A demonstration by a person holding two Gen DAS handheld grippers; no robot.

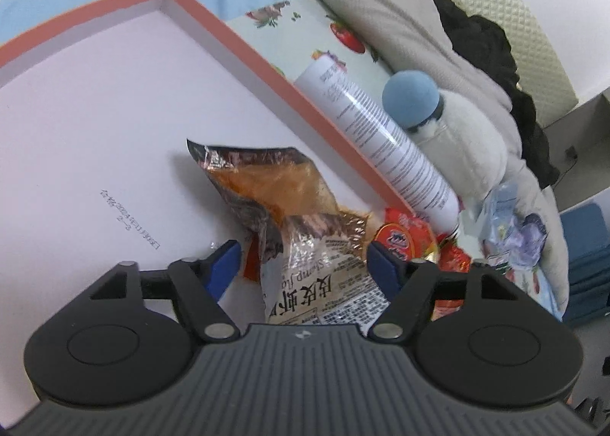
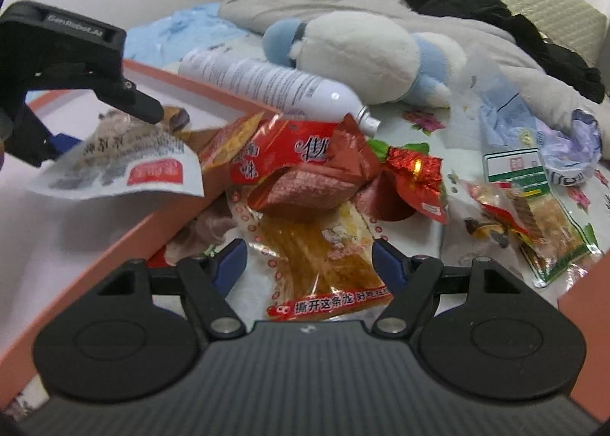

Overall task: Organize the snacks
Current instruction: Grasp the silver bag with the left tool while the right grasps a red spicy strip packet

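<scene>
- Left wrist view: a shallow pink-rimmed cardboard box lid with a white floor [image 1: 236,51] lies on the bed; small printed characters sit on its floor.
- One crinkled clear-and-brown shrimp snack packet [image 1: 289,215] is the only thing over that lid. Its printed end lies between the blue pads of the left gripper [image 1: 303,264], whose jaws stand apart on either side of it; whether the pads touch the packet cannot be told.
- One white cylindrical spray can with fine black print [image 1: 381,131] rests against the lid's outer rim, and one white-and-blue plush toy [image 1: 450,119] lies just beyond the can.
- Right wrist view: the right gripper [image 2: 309,264] has its jaws wide apart, holding nothing, above a clear packet of orange strips with a red printed band [image 2: 316,257] on the flowered bedsheet [image 2: 423,119].
- Beside the lid's corner lie one red foil snack bag with white characters [image 2: 301,161] and one shiny red crumpled wrapper [image 2: 415,177]. Farther right lies one clear green-edged packet of brown slices [image 2: 533,222].
- The orange-strip packet's near end is hidden by the gripper body, and a pile of grey and black clothes [image 2: 438,5] fills the back of the bed.
- A pink panel at the right edge is cut off, and what it belongs to cannot be told.
</scene>
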